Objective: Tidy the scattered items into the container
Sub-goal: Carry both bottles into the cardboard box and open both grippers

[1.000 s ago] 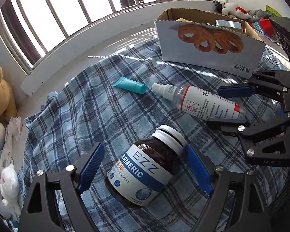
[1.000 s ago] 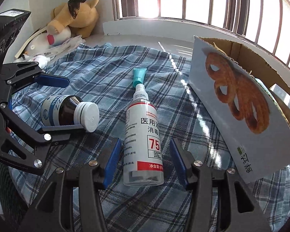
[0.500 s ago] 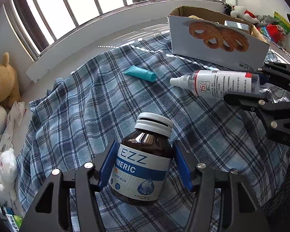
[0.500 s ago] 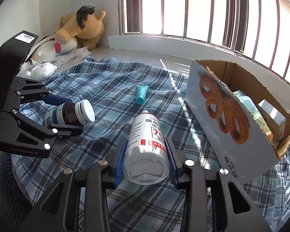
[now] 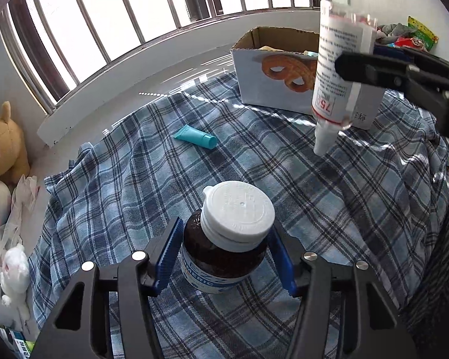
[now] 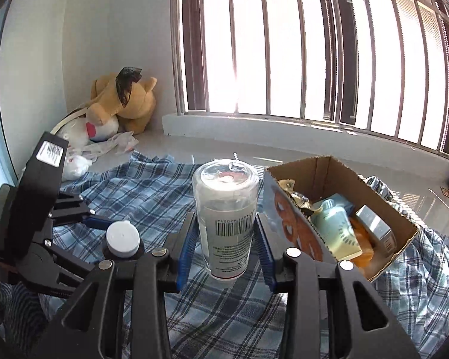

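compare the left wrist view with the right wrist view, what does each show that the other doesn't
Only the left wrist view shows the teal tube lying on the plaid cloth, and the spray bottle's nozzle pointing down.

Only the right wrist view shows inside the cardboard box: a pale green pouch and a small silver carton. It also shows the spray bottle's clear base.

Both show the brown pill bottle gripped in the left claw, the spray bottle gripped in the right claw, the box and the tan plush toy.
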Demonstrator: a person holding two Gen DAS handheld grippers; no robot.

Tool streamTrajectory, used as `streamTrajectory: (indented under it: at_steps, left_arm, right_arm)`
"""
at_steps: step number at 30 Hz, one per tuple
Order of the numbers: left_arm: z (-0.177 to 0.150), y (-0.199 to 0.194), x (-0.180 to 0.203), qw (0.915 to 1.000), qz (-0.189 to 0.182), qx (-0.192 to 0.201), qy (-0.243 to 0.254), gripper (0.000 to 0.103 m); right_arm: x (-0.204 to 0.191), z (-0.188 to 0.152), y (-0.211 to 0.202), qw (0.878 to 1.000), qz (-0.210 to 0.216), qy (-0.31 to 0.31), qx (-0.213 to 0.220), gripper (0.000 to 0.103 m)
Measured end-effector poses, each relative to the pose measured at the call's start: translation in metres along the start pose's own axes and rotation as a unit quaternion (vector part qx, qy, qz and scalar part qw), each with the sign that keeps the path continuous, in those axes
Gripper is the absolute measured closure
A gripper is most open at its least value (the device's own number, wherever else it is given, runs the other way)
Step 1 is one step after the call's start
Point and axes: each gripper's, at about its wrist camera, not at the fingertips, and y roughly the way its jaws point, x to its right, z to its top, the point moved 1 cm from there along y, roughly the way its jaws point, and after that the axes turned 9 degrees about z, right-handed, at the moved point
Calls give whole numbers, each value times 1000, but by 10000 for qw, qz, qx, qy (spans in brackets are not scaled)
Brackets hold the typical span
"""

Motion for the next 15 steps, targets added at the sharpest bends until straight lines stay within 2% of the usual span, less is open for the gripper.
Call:
streamTrajectory:
  at_steps: [9,12,15]
  left_arm:
    - [4,-1,-2,10000,-15,45,-49,45]
    - [5,-2,-4,10000,-17,57,-68,45]
    - [11,-5,-5,9999,-39,116,-116,45]
  right_arm:
    - [42,43,-35,9945,-570,403,777,66]
    - [54,50,-33,9920,-855,406,829,66]
    - [63,49,-23,9884,-1352,325,611,66]
